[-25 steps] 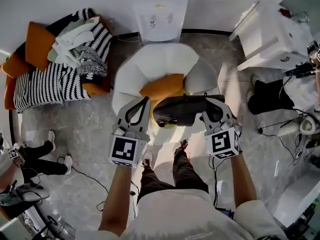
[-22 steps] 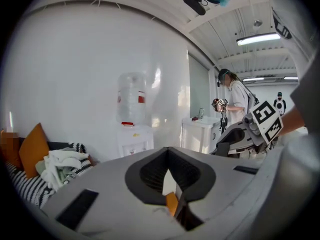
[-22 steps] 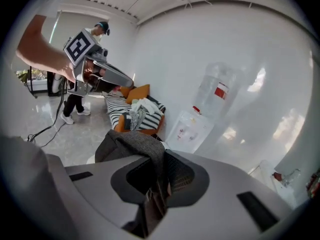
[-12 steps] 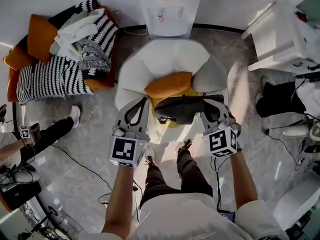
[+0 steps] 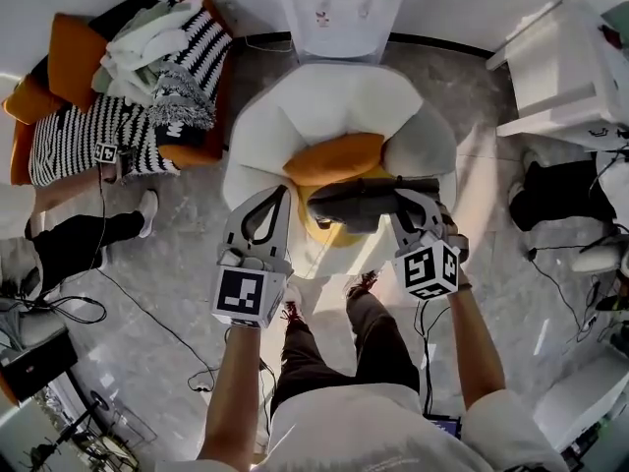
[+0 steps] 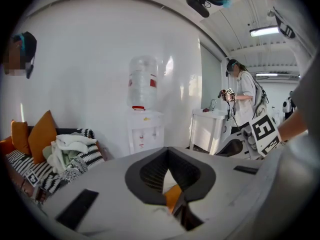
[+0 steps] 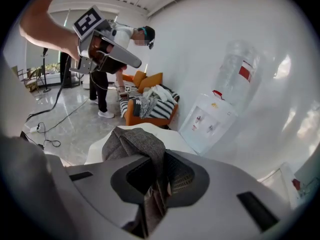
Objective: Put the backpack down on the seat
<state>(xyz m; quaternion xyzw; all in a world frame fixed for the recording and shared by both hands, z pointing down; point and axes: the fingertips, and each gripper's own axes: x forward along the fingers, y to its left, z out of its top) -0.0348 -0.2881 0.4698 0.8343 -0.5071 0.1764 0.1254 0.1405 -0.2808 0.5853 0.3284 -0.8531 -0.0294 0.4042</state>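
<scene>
A dark grey backpack point(image 5: 359, 203) hangs just over the seat of a white armchair point(image 5: 339, 106), in front of an orange cushion point(image 5: 334, 157). My right gripper point(image 5: 405, 205) is shut on the backpack's right end. In the right gripper view grey fabric point(image 7: 132, 141) is bunched between the jaws of that gripper point(image 7: 159, 156). My left gripper point(image 5: 285, 197) is beside the backpack's left end, apart from it, its tips together with nothing in them. The left gripper view shows the left gripper point(image 6: 168, 154) with only the orange cushion point(image 6: 172, 196) behind its jaws.
Behind the armchair stands a water dispenser point(image 5: 341, 13). At the left a striped sofa point(image 5: 88, 141) is piled with clothes, and a person's legs point(image 5: 79, 244) and cables point(image 5: 147, 308) are on the floor. At the right are a white table point(image 5: 565, 67) and another person point(image 5: 560, 190).
Both grippers and the backpack have sunk closer to the armchair seat. The person at the left has shifted their legs. The right gripper's hold on the backpack is unchanged.
</scene>
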